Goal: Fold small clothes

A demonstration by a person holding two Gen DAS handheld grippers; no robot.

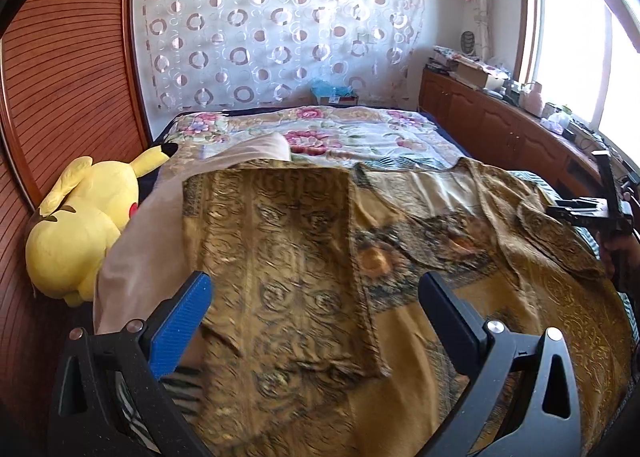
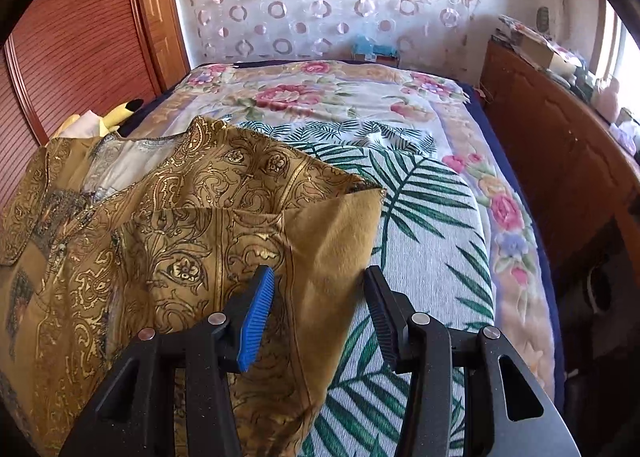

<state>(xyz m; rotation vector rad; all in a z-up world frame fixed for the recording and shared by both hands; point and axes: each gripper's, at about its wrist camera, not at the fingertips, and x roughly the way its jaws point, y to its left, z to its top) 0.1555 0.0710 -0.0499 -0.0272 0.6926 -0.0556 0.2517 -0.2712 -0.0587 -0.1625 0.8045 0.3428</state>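
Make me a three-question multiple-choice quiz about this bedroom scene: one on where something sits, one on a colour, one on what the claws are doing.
1. Where is the plush toy?
A. beside the wooden wall
B. on the window ledge
C. on the floor

2. What colour is the garment being folded?
A. white
B. golden brown
C. red

3. How do the left claw and right claw stand?
A. both open
B. both shut
C. out of sight

Answers: 1 A, it lies against the panelling; 2 B, gold paisley fabric; 3 A, fingers apart, gripping nothing.
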